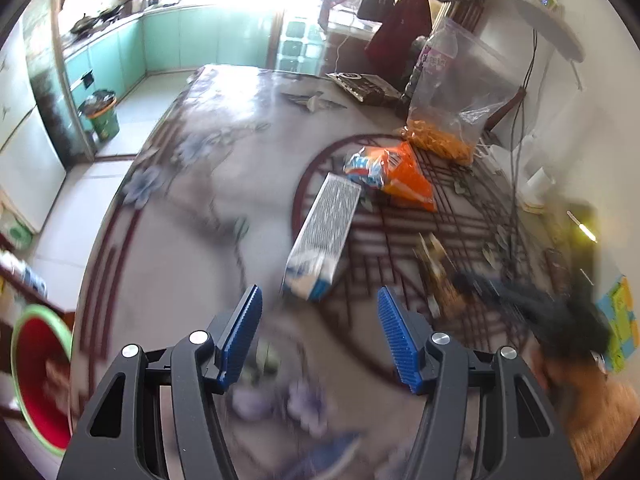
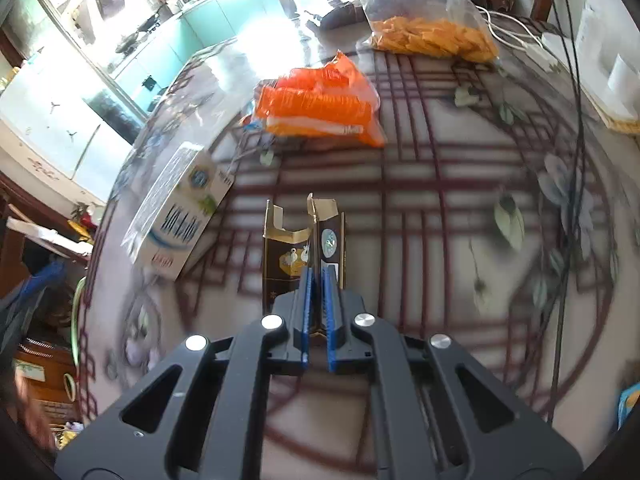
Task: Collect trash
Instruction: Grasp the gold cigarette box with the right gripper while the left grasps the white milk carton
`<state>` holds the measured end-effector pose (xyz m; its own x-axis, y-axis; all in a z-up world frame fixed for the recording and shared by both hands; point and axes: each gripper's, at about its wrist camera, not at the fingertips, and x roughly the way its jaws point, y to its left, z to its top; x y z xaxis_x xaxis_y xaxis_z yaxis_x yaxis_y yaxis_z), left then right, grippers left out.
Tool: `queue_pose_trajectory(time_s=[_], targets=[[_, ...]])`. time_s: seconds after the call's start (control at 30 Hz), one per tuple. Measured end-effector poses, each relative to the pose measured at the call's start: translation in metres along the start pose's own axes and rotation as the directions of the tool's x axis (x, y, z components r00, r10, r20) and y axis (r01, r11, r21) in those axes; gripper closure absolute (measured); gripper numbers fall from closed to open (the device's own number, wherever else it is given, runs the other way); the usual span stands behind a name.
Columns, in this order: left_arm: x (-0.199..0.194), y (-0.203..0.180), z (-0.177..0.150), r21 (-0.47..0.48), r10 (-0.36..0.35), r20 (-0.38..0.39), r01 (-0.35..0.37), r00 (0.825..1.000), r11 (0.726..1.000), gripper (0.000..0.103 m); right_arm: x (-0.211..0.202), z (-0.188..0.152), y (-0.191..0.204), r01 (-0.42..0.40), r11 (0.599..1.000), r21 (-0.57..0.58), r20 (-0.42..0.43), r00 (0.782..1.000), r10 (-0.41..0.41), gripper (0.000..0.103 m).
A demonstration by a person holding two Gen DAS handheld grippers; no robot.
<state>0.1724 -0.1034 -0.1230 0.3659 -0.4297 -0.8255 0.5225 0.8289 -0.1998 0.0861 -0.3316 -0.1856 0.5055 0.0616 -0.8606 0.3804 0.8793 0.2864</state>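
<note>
Jaws clamped on dark carton (image 2: 298, 252), long axis pointing forward.

Patterned table (image 1: 208, 184), clear bag w/ orange snacks (image 1: 460, 92), green bin (image 1: 102, 114), teal cabinets (image 1: 200, 36), white cables (image 2: 516, 36)

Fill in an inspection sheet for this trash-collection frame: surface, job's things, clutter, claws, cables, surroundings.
Surface: patterned table, glossy, with dark red lattice and flower print.
Job's things: white-and-blue carton lying on its side; orange wrapper beyond it; dark flattened box with torn flaps.
Clutter: clear bag of orange snacks; plastic bottle behind it.
Claws: left claw open and holding nothing, carton just ahead; right claw shut on the dark flattened box.
Cables: white cables at the far edge; black cable running down the right side.
Surroundings: teal kitchen cabinets; green trash bin on the floor; red basin at lower left.
</note>
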Motion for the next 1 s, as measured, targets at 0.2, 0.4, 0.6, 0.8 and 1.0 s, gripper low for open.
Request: queue_pose_trajectory(time_s=[0.2, 0.4, 0.6, 0.8, 1.0], targets=[[0.061, -0.012, 0.029, -0.003, 0.015, -0.068, -0.015, 0.998, 1.0, 0.043, -0.019, -0.025, -0.018, -0.003, 0.999, 0.052, 0.01, 1.0, 0.002, 0.096], [0.096, -0.019, 0.031, 0.003, 0.034, -0.113, -0.034, 0.993, 0.999, 0.044, -0.03, -0.029, -0.041, 0.022, 0.996, 0.083, 0.016, 1.0, -0.023, 0.096], [0.093, -0.024, 0.026, 0.028, 0.035, -0.09, -0.032, 0.995, 0.999, 0.068, -0.033, -0.029, -0.033, 0.02, 0.998, 0.06, 0.029, 0.999, -0.021, 0.096], [0.064, -0.025, 0.014, -0.007, 0.014, -0.033, -0.014, 0.999, 1.0, 0.068, -0.029, -0.029, -0.017, 0.021, 1.0, 0.013, 0.019, 1.0, -0.022, 0.096], [0.03, -0.023, -0.019, -0.066, -0.022, 0.006, 0.022, 1.0, 0.998, 0.068, -0.023, -0.027, -0.003, 0.038, 0.999, -0.037, -0.01, 0.999, -0.038, 0.096]])
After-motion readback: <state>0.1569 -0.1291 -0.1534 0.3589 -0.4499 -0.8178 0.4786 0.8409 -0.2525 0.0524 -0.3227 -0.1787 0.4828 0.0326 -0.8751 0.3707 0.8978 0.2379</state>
